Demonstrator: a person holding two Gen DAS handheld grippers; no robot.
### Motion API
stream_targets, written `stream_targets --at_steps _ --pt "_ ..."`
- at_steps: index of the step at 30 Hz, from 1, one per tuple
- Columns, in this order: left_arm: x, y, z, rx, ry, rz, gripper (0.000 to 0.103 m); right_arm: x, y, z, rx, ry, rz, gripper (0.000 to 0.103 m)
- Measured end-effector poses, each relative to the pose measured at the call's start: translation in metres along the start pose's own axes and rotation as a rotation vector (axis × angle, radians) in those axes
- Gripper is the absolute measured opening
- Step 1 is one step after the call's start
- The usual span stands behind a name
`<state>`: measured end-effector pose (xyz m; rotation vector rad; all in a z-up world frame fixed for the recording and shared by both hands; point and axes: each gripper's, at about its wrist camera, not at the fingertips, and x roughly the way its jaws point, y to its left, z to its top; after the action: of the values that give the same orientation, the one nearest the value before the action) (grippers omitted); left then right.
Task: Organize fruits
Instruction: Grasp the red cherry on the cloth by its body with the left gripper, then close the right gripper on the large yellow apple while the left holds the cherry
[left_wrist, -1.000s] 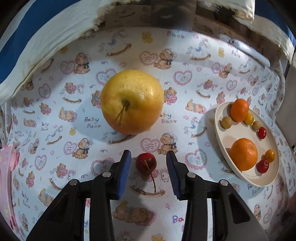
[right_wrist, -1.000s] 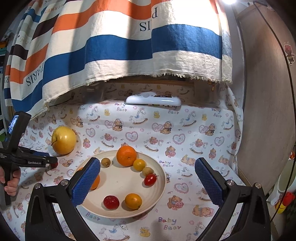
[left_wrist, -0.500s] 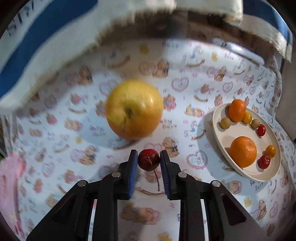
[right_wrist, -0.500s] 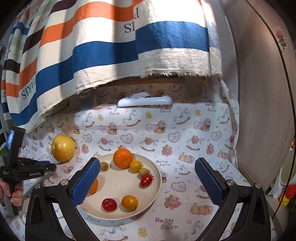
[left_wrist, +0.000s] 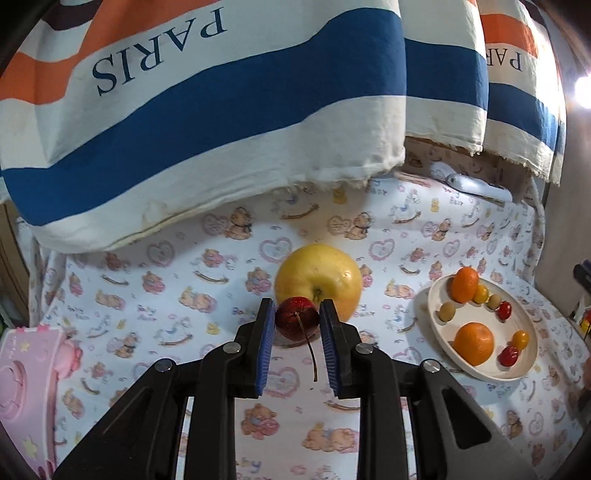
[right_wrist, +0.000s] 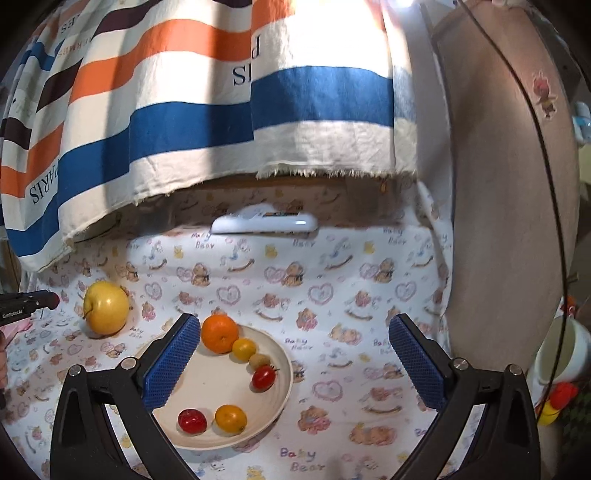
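The left gripper (left_wrist: 297, 321) has its fingers clenched on a red cherry (left_wrist: 297, 322), just before the yellow apple (left_wrist: 318, 281). Open printed cloth (left_wrist: 147, 317) lies to its left. The right gripper (right_wrist: 295, 363) hangs released above the plate (right_wrist: 282, 387). Only its view shows the cup (right_wrist: 563, 354) beyond the tabletop's right edge.

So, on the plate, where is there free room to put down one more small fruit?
The plate is bare in its middle, between the arc of fruit running from the big orange to the cherry tomato and the pair at the near rim. The far rim is crowded.
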<state>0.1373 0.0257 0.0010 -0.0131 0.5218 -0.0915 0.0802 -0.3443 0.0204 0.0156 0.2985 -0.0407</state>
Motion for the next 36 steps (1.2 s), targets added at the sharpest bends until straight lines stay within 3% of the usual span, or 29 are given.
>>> stream_targets --at_steps 7,11,19,24,27,33,36 --pt "-0.007 0.016 0.003 -0.059 0.003 0.002 0.024 0.006 0.012 0.017 0.044 0.057 0.044 0.102" --pt "-0.002 0.022 0.0 -0.038 -0.005 0.058 0.024 0.012 0.031 0.018 0.024 0.089 0.039 0.102" --pt "-0.004 0.021 0.0 -0.002 -0.029 0.035 0.024 0.013 0.063 0.047 -0.039 0.096 0.091 0.102" --pt "-0.013 0.021 0.005 -0.037 -0.049 0.016 0.024 0.03 0.106 0.07 -0.126 0.113 0.109 0.102" --pt "-0.016 0.023 0.005 -0.027 -0.069 0.033 0.024 0.041 0.136 0.08 -0.142 0.152 0.166 0.102" --pt "-0.002 0.039 0.007 -0.029 -0.054 0.043 0.024 0.045 0.191 0.083 -0.187 0.155 0.255 0.102" --pt "0.003 0.051 0.005 -0.049 -0.04 0.054 0.024 0.056 0.211 0.076 -0.158 0.208 0.306 0.102"
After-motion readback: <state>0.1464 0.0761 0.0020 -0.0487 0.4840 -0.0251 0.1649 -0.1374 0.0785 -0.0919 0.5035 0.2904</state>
